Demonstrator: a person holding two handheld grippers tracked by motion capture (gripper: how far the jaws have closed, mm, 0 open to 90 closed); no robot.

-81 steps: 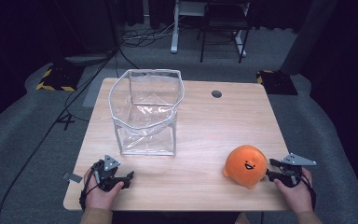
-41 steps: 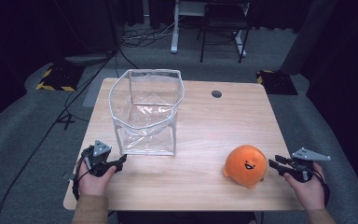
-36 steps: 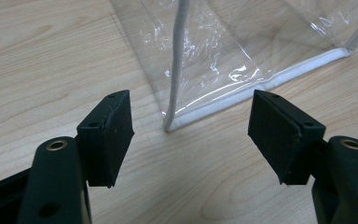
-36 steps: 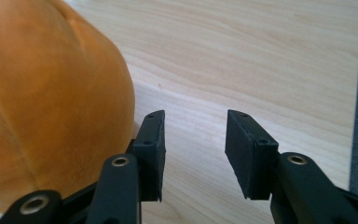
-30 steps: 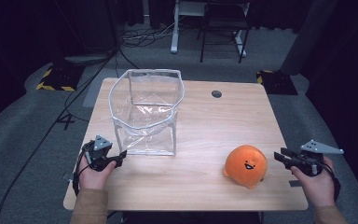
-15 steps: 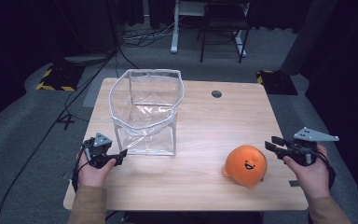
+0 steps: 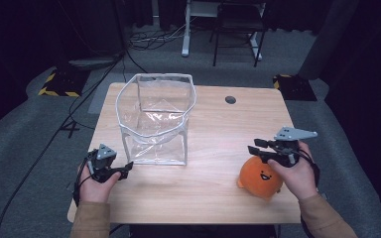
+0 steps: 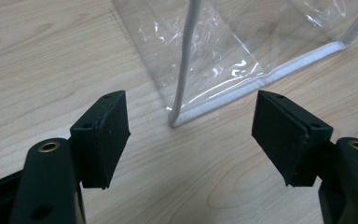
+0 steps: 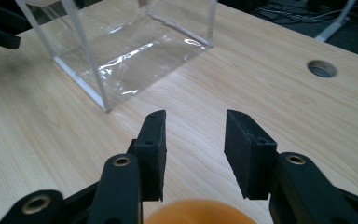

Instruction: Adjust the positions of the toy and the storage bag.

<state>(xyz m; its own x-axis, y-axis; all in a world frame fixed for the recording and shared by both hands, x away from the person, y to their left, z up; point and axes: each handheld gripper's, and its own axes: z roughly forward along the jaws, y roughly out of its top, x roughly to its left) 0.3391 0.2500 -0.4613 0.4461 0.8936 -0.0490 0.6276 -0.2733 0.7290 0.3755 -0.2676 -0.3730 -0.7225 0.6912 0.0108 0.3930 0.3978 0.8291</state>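
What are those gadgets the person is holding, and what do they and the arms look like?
Each hand holds a black two-jaw gripper: the left gripper and the right gripper. Each carries a grey three-cornered plate on top and trails a black cable. Seen from the left gripper view, the fingers are blocky black pads on black arms with brass-coloured pivot rings. The person wears tan long sleeves.

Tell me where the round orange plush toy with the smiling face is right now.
In the high view the round orange plush toy sits near the table's front right edge, just under the right gripper.
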